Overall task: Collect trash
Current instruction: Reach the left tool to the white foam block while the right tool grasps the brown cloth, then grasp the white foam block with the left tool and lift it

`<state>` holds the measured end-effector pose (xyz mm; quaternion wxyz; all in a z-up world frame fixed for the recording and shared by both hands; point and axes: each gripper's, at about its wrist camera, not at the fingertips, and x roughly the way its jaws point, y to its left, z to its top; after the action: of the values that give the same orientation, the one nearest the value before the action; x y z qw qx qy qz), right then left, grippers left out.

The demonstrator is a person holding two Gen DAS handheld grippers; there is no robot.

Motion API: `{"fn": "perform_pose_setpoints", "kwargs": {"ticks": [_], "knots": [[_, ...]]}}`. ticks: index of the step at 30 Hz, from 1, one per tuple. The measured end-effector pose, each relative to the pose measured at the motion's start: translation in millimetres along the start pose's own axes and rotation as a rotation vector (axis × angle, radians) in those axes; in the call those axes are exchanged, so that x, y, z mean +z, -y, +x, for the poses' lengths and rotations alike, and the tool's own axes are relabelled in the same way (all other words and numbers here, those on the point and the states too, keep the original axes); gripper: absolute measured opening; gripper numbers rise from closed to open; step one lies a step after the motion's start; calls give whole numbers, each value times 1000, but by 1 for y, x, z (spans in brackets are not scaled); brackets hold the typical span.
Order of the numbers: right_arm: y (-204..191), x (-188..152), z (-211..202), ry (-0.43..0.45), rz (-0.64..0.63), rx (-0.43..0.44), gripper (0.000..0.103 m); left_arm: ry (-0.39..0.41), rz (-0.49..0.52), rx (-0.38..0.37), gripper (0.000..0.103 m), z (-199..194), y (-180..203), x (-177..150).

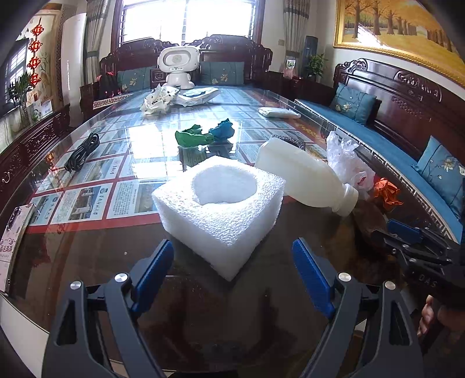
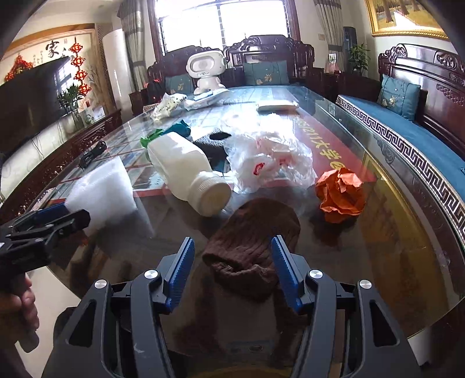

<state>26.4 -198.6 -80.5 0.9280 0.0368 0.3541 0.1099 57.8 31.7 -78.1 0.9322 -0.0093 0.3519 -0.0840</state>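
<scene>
Both wrist cameras look low and close down the glass table [image 1: 87, 261], sharing the white bottle [image 1: 305, 177].

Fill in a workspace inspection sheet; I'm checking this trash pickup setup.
Surface: glass table top over printed sheets.
Job's things: foam block; white bottle on its side; plastic bag; orange paper ball; green and blue wads.
Clutter: brown knit cloth; toy robot.
Grippers: left tool open before the foam; right tool open around the cloth.
Cables: black cord.
Surroundings: wooden sofas, window.
</scene>
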Motion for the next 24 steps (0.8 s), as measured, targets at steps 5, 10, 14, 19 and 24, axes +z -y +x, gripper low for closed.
{"fn": "perform_pose_setpoints", "kwargs": {"ticks": [5,10,14,19,24], "knots": [[-4,-2,4,-6,-18,-23,54,-2,1,-4,83,-1,1,-2],[-12,-3,9,-1,-73,-76,35,3,0,-10,83,-3,0,-4],[-5,0,6,-16,-10,3,12,8,-4,-13,83,-6,-1,-5],[-26,3,-12,18,-31,109,12,11,-11,-6,83,-7,-7,-5],[-50,12,-12,26,-75,178,12,12,-20,-1,83,-6,-14,-2]]}}
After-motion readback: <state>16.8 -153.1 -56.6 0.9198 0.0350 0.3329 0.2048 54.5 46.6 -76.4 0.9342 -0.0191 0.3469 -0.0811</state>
